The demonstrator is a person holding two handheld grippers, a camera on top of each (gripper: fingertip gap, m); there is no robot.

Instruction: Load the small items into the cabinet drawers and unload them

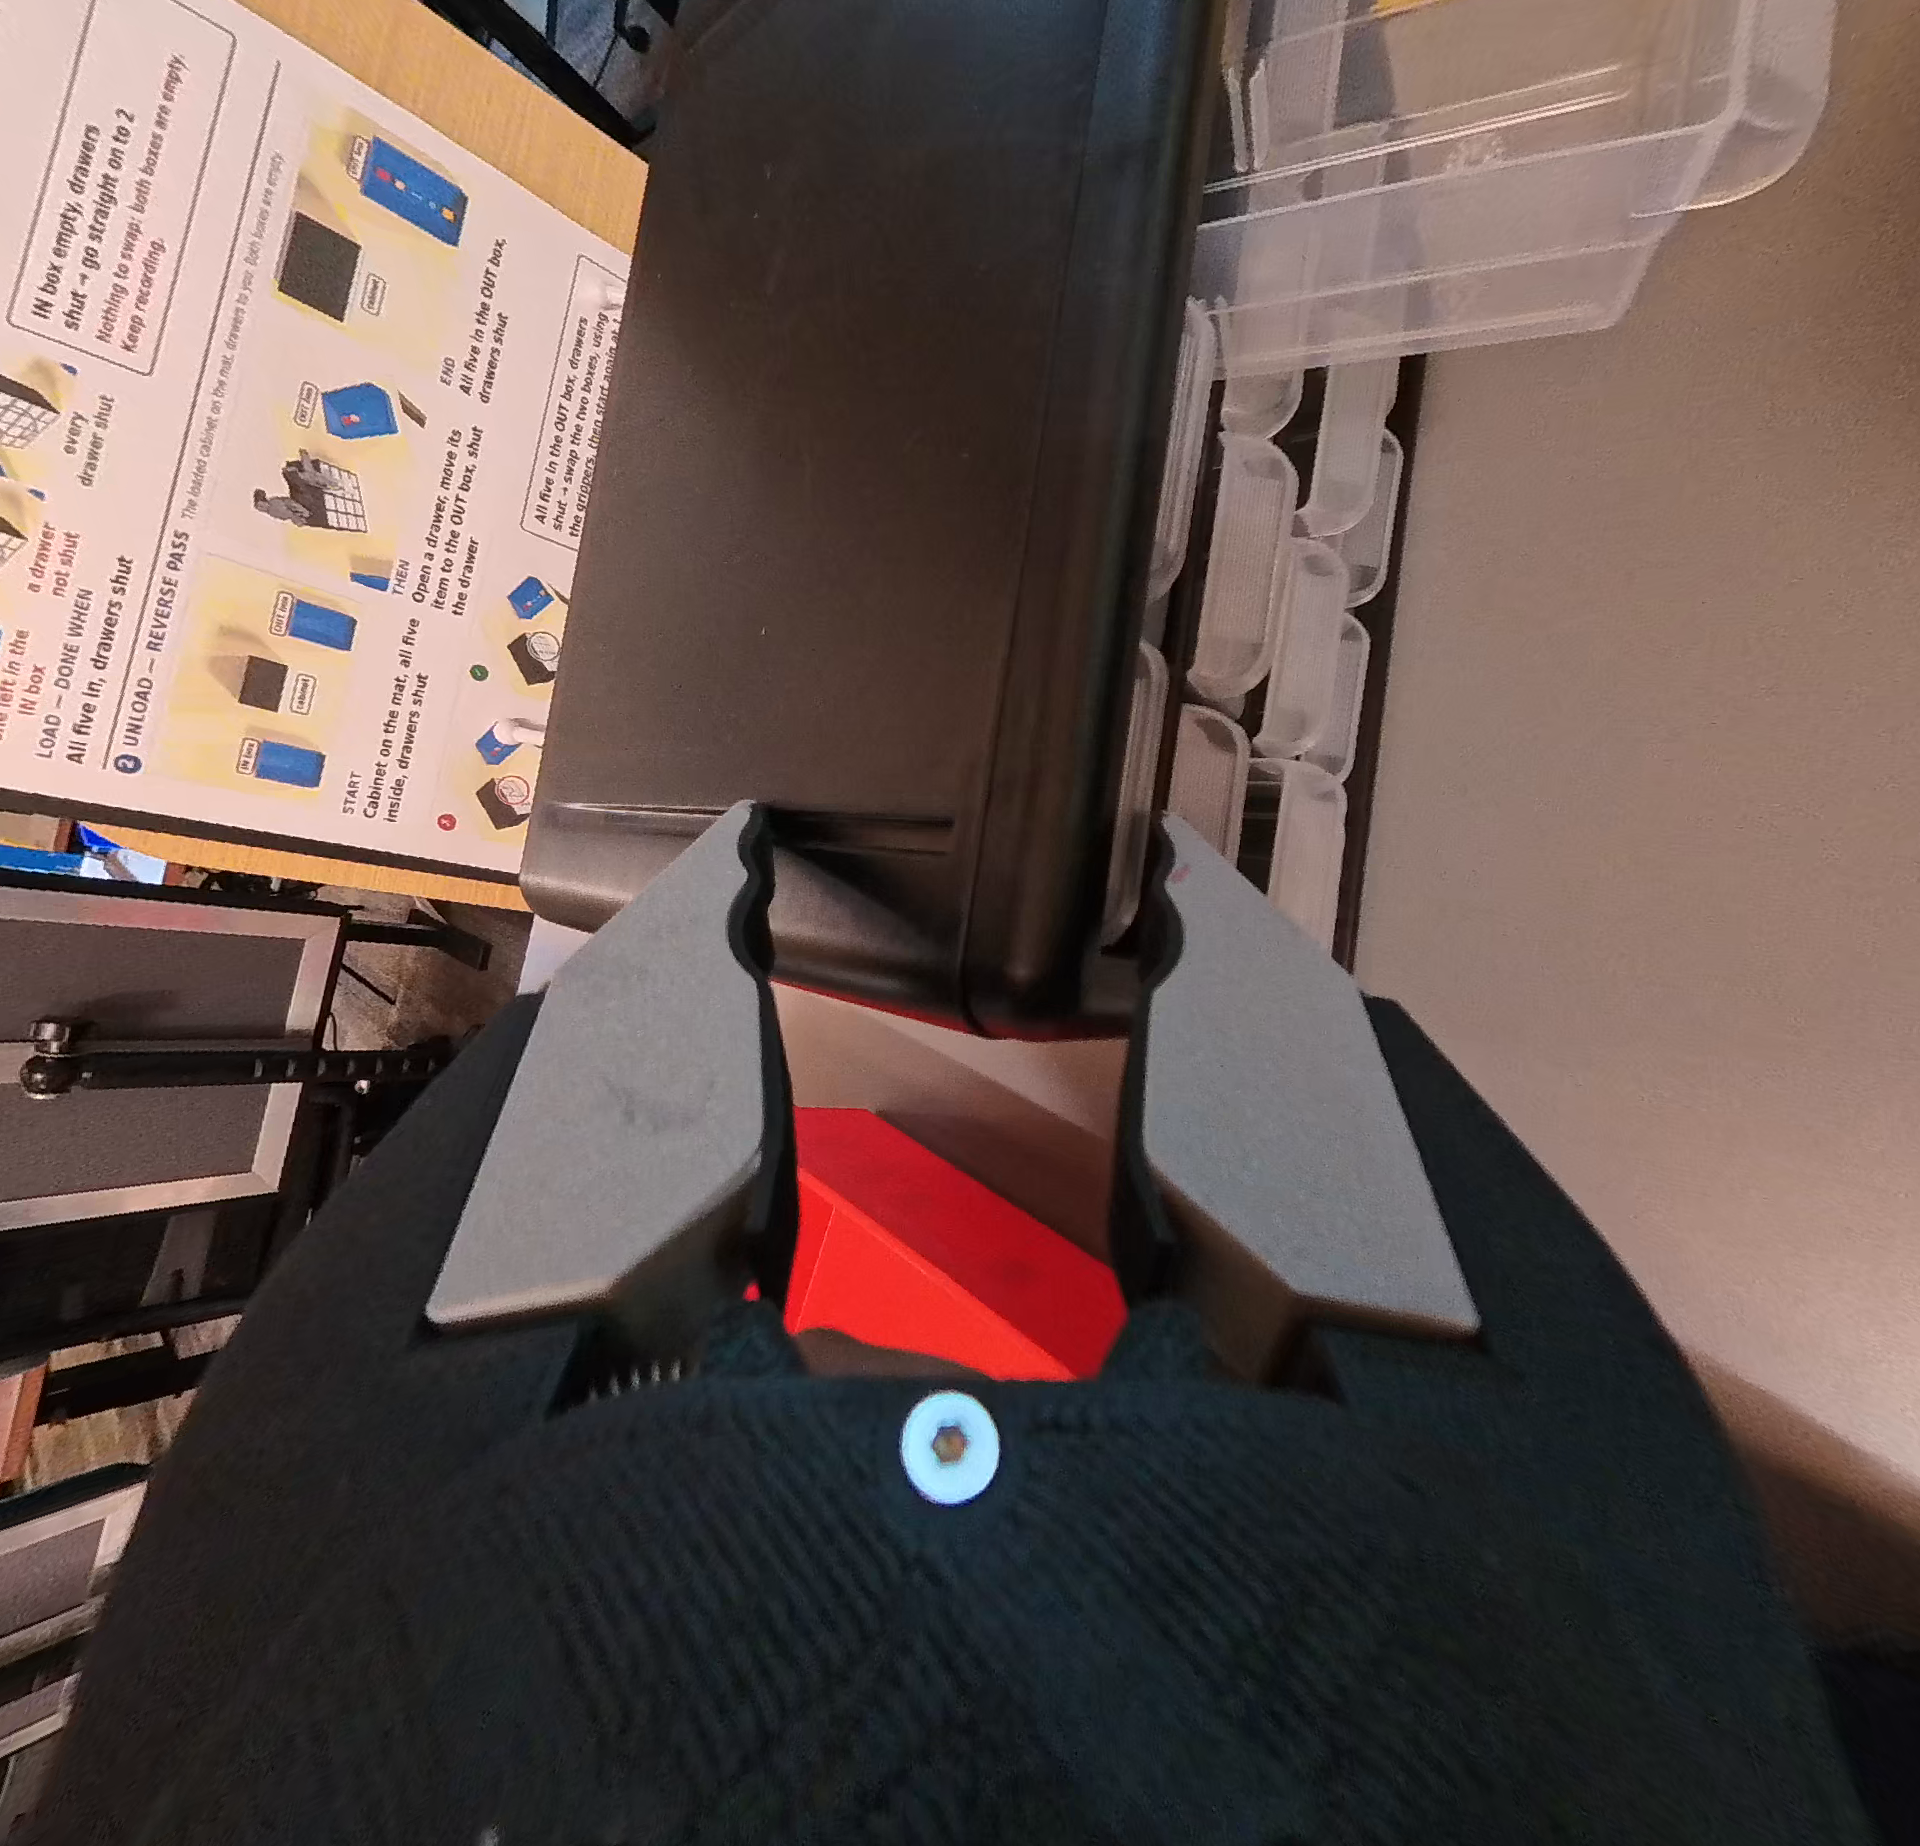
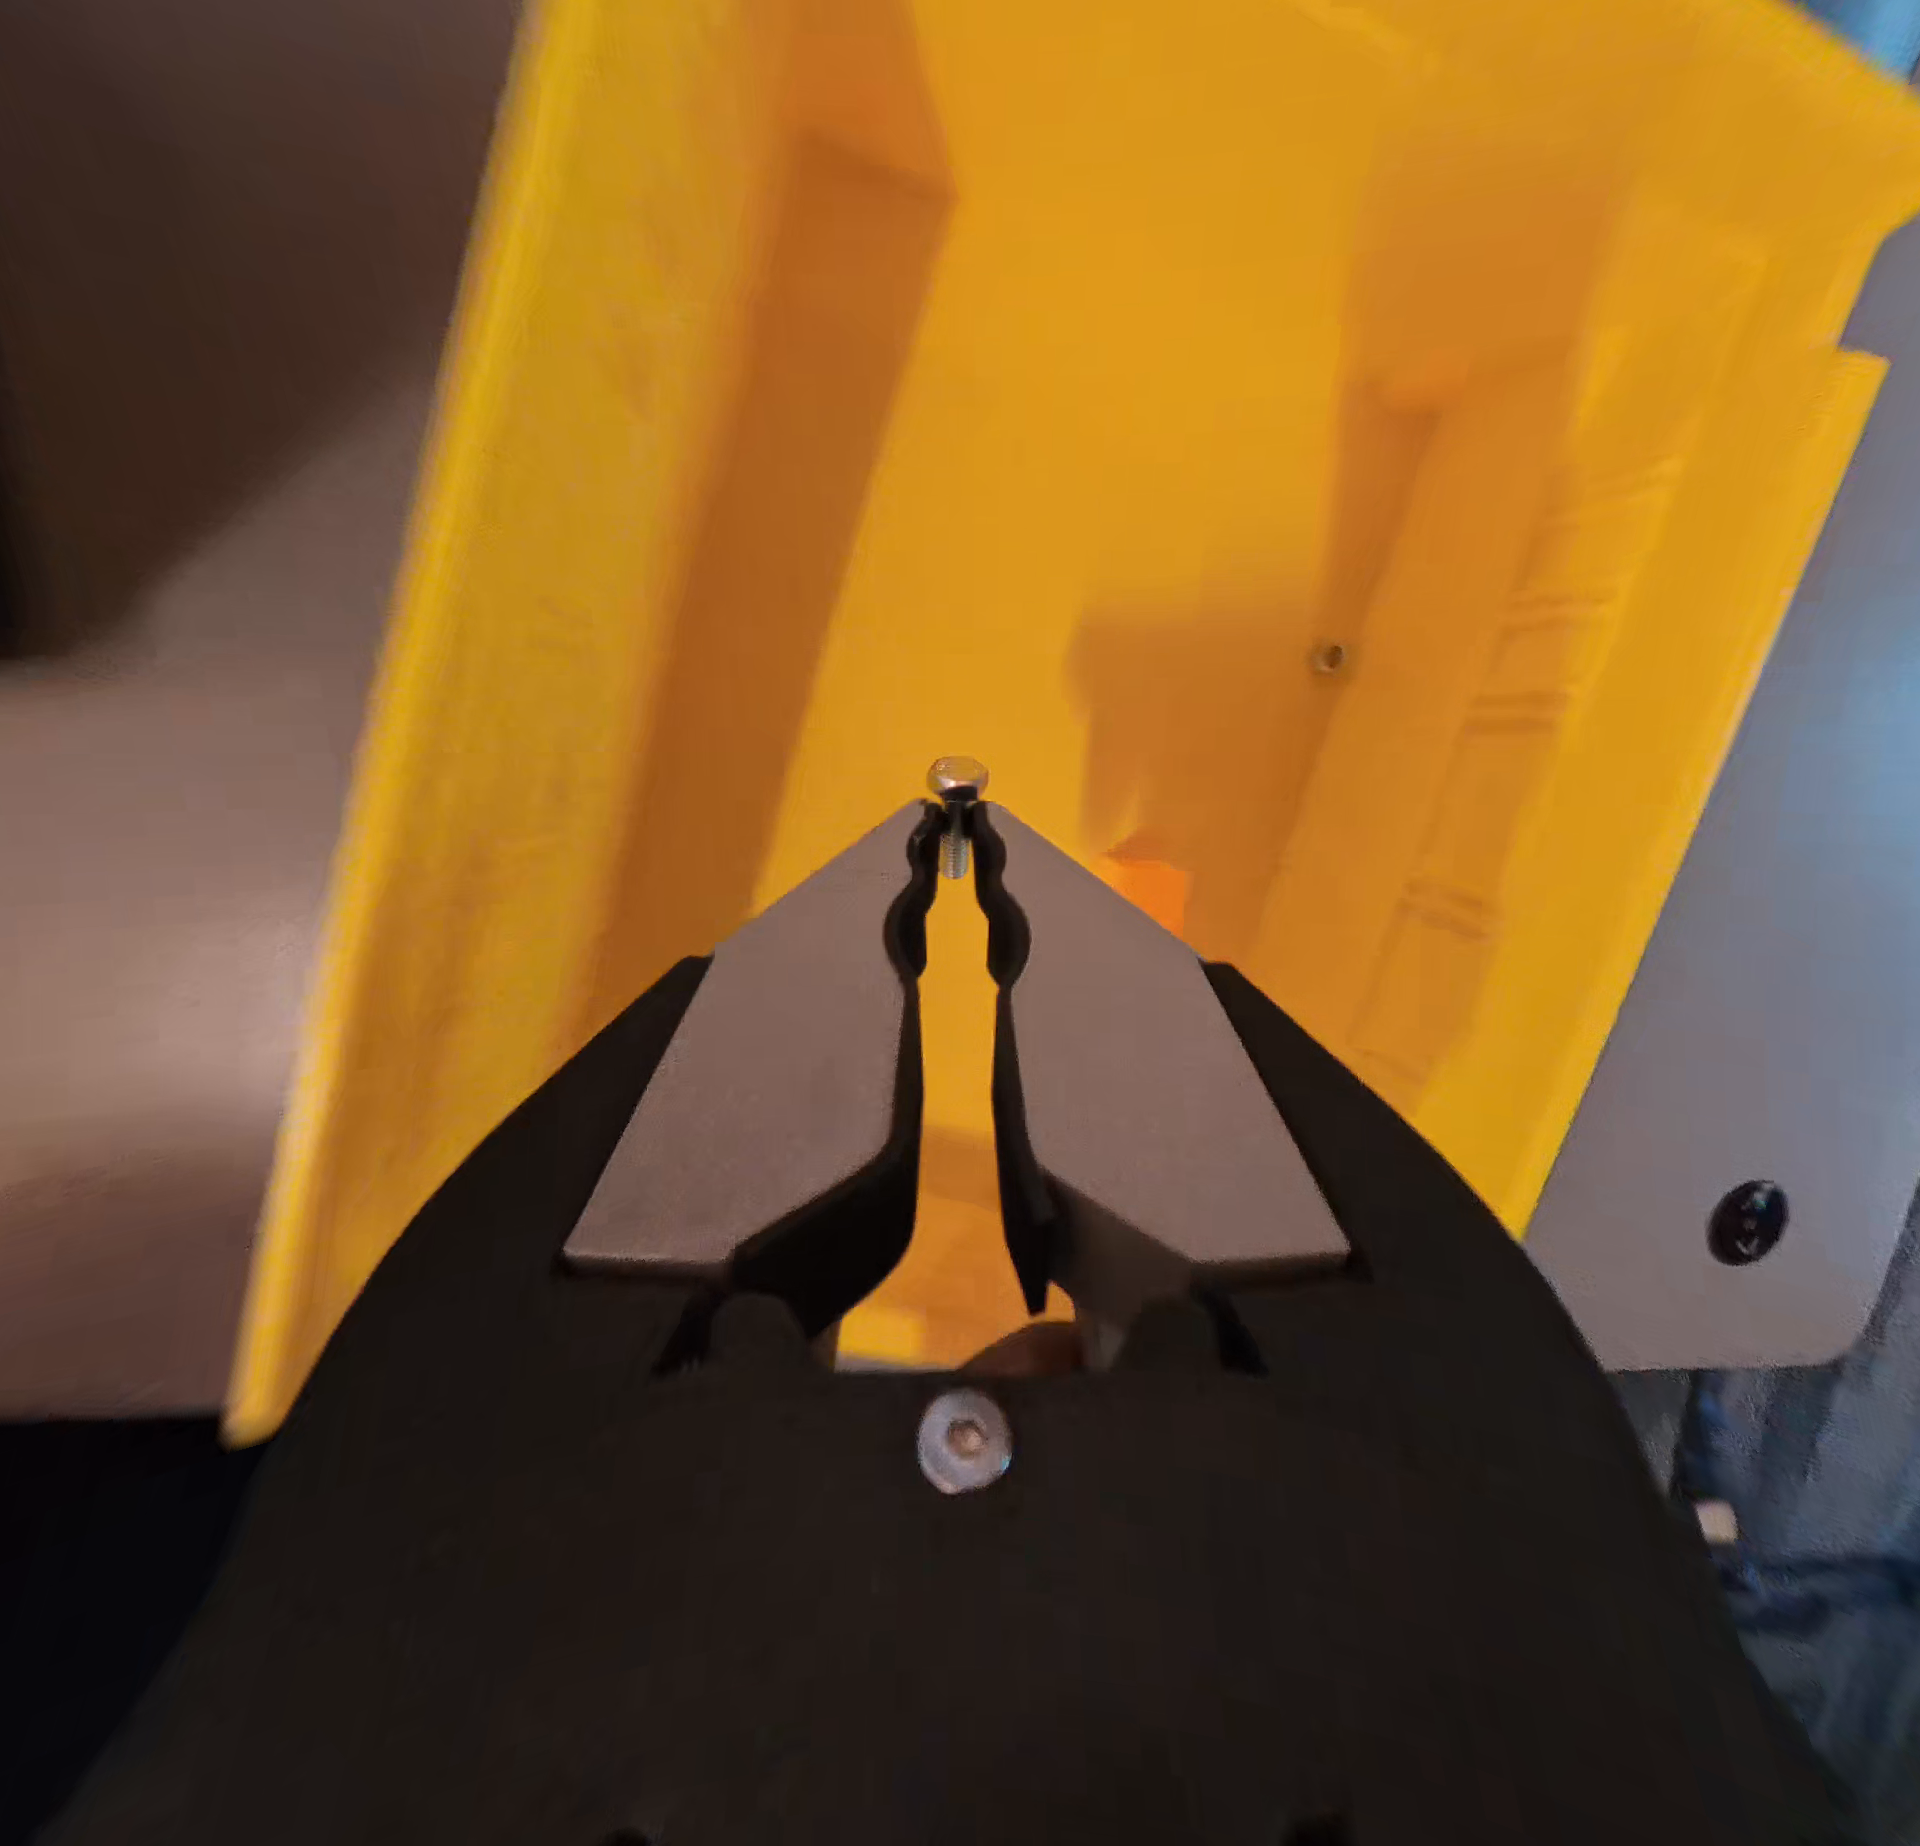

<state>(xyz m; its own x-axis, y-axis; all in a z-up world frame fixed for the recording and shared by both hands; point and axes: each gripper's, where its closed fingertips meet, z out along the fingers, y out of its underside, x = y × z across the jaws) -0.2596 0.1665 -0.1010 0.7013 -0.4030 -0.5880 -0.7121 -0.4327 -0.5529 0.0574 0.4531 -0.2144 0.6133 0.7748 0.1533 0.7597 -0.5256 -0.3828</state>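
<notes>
In the left wrist view my left gripper (image 1: pixel 956 840) is open wide and holds nothing. Its fingers straddle the near corner of the black cabinet (image 1: pixel 852 466), one over the plain black face, the other by the drawer front. One clear drawer (image 1: pixel 1507 165) is pulled out at the top right; the other small clear drawers (image 1: pixel 1288 601) are shut. In the right wrist view my right gripper (image 2: pixel 956 820) is shut on a small silver bolt (image 2: pixel 957 788), head outward, held over the inside of the yellow box (image 2: pixel 1143 394).
A red box (image 1: pixel 935 1256) lies under the left gripper. A printed instruction sheet (image 1: pixel 260 394) lies left of the cabinet on a wooden table. In the yellow box sit a small round metal piece (image 2: pixel 1328 656) and an orange piece (image 2: pixel 1148 882). A grey plate (image 2: pixel 1714 1173) is at right. The tips of one gripper are about 45 centimetres away from the tips of the other. My right tips are roughly 15 centimetres from the small round metal piece (image 2: pixel 1328 656).
</notes>
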